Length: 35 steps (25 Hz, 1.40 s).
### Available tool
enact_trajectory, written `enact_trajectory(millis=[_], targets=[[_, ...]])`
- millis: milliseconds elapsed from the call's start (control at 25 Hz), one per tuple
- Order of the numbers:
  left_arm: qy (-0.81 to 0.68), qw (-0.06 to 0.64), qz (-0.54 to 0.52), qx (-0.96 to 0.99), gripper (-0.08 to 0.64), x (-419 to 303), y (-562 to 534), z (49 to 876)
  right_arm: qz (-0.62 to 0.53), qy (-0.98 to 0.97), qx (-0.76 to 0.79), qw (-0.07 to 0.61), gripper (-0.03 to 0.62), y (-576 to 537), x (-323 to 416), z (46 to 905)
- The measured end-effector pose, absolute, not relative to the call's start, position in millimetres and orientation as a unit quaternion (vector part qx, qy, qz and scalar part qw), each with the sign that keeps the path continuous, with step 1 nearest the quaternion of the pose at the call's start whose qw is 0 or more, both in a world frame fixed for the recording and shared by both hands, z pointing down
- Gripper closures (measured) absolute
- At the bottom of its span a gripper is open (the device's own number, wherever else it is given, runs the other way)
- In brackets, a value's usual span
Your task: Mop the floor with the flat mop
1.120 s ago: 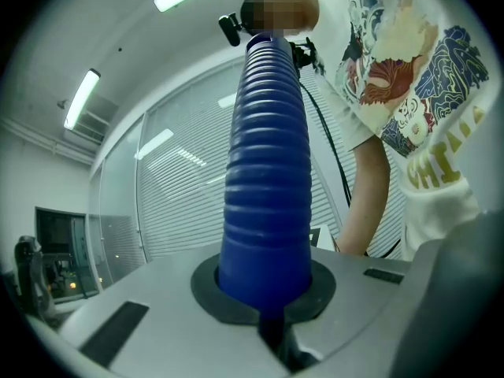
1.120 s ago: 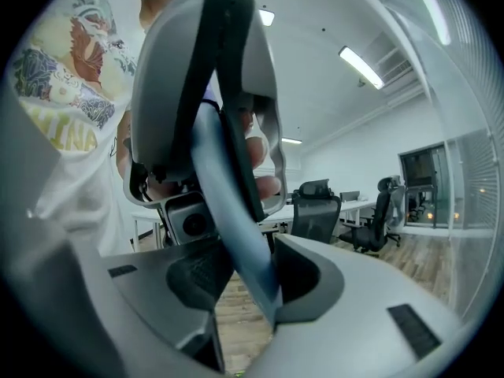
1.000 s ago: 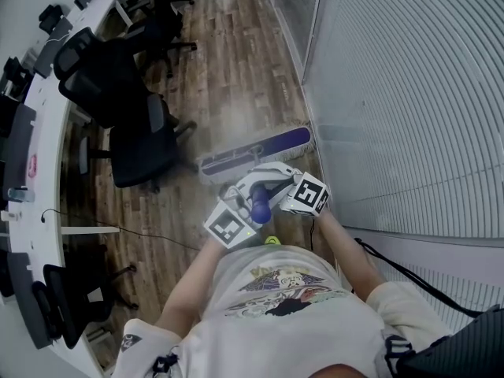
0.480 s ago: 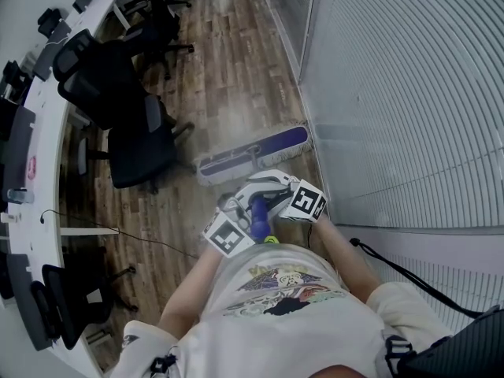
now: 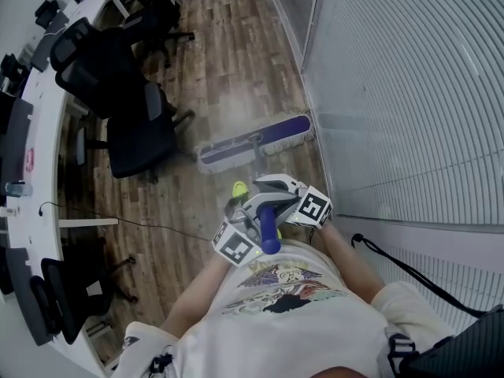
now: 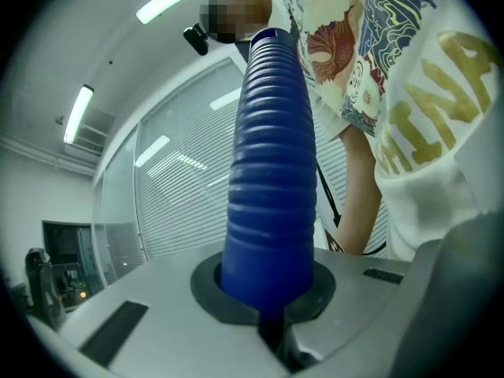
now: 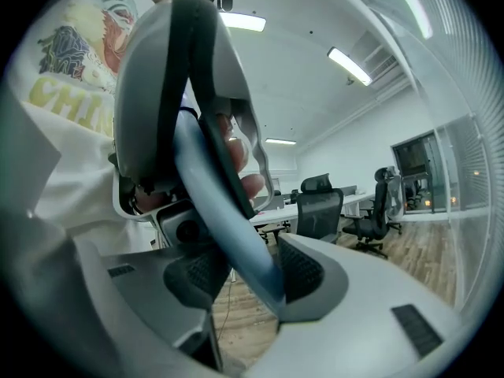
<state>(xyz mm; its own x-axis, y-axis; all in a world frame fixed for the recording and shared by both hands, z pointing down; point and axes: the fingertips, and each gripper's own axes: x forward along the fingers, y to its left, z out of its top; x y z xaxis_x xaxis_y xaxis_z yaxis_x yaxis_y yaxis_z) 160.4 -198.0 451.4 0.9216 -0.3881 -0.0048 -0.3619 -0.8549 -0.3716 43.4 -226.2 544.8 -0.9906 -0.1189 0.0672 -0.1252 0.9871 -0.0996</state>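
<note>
The flat mop head (image 5: 256, 142) with its purple pad lies on the wood floor beside the glass wall. Its pole rises to a blue ribbed grip (image 5: 268, 228) in front of my chest. My left gripper (image 5: 253, 217) is shut on that blue grip (image 6: 268, 203), which fills the left gripper view between the jaws of the left gripper (image 6: 272, 294). My right gripper (image 5: 277, 189) sits higher along the handle. In the right gripper view the pale pole (image 7: 228, 219) runs between the jaws of the right gripper (image 7: 248, 278). Those jaws are opening, and a gap shows at the left pad.
Black office chairs (image 5: 135, 136) stand at the left beside a curved white desk (image 5: 43, 124). A glass wall with blinds (image 5: 394, 93) runs along the right. A thin cable (image 5: 142, 225) lies on the floor, and a yellow-green shoe (image 5: 239, 188) shows by the grippers.
Both grippers and the blue grip have come back toward my body. The mop head has slid a little nearer along the wall. A yellow-green shoe tip has come into view.
</note>
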Motion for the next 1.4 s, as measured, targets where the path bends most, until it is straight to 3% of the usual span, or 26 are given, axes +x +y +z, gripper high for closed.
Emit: enact_trajectory(millis=[600,1400], targets=[[0.194,0.197,-0.052,-0.96,0.561,119,-277,479,0.013,-0.995,0.059,0.074,0.436,-301,-2,561],[0.175,0.182,-0.033,-0.967,0.563,39,-554,443,0.021,-0.994,0.084,0.062,0.436,-580,-76,533]])
